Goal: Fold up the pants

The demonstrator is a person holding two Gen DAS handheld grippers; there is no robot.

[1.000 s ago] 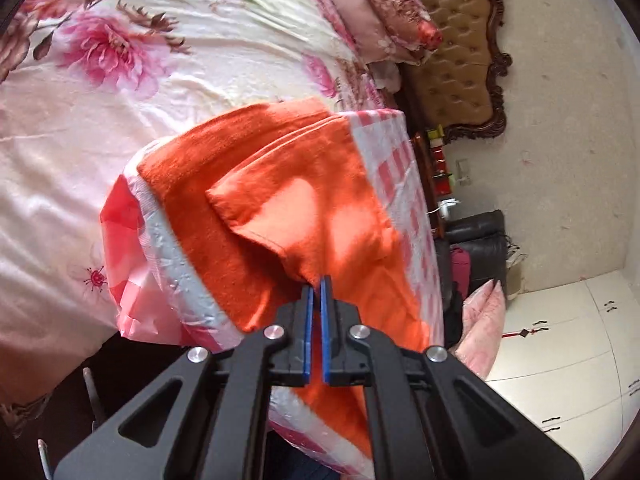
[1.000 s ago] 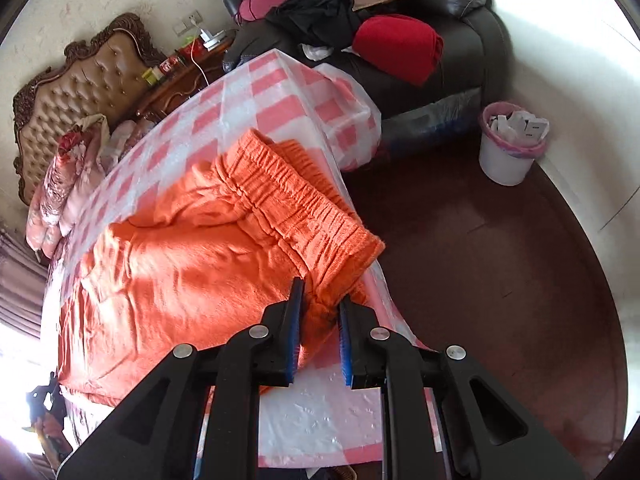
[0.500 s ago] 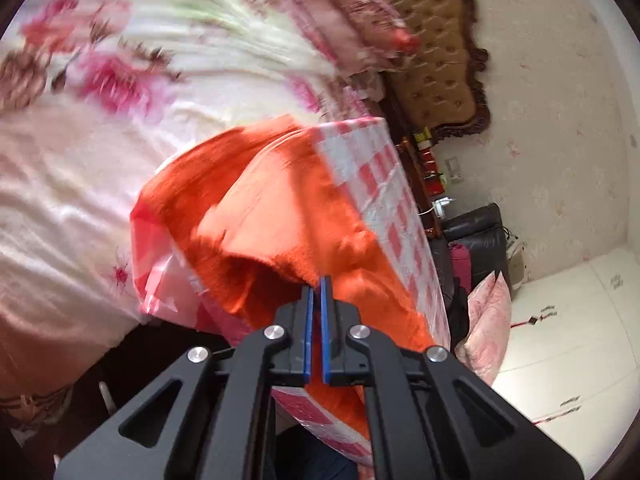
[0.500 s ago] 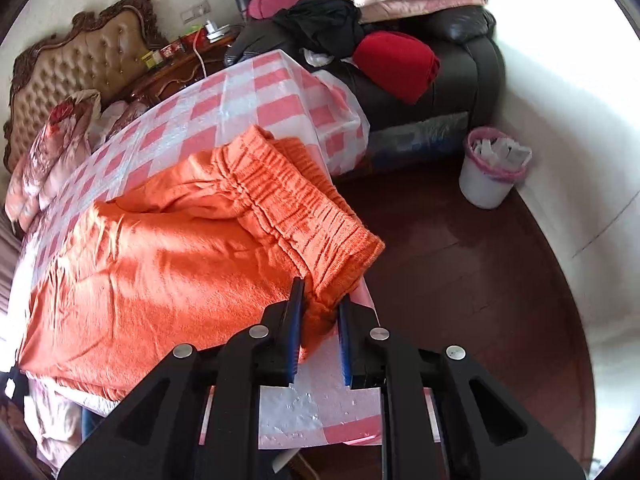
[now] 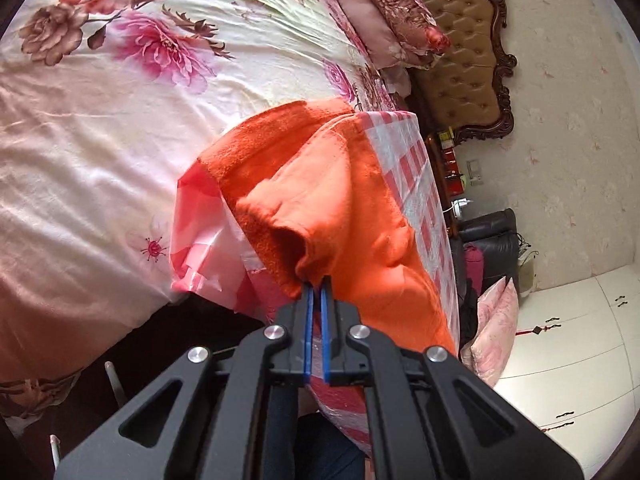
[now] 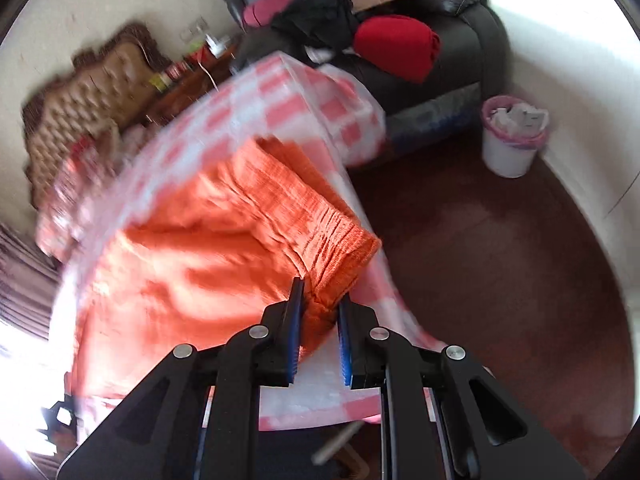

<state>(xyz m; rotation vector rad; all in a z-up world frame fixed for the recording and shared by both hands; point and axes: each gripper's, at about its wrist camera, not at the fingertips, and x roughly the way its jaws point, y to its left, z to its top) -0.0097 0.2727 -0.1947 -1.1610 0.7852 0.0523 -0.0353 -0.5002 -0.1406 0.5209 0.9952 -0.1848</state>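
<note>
Two grips on the cloth right now, both near the table's front edge. Left gripper (image 5: 316,280) has its blue pads nearly together, pinching a thin hem fold of the orange pants (image 5: 340,208); the leg end is lifted off the checked tablecloth (image 5: 416,184) w/ a curl hanging below the pads. Right gripper (image 6: 320,292) is clamped on the bunched corner of the elastic waistband (image 6: 320,216), jaws a bit apart because the fabric there is thick.

Pants lie spread across the table, waistband toward the sofa (image 6: 440,32) side, leg end toward the bed (image 5: 120,120).

Judgement: step in hand looks like carrying the near edge over to make a fold. To do it well:
- keep both pinches firm; the left bite is very shallow, so a jerk could slip it out.
- lift both ends at equal height so the crease runs straight, no sag in the mid section.
- carry across level, then lower onto the far edge and match edges before letting go.
- watch the tablecloth: plastic-looking, prob. slippery, and it drapes loose at the corner, could drag along w/ the pants.
- right view is blurred, so exact edge alignment there can't be read.

Farther off: headboard (image 5: 468,60), bin (image 6: 512,140) on the floor, not in the way.
</note>
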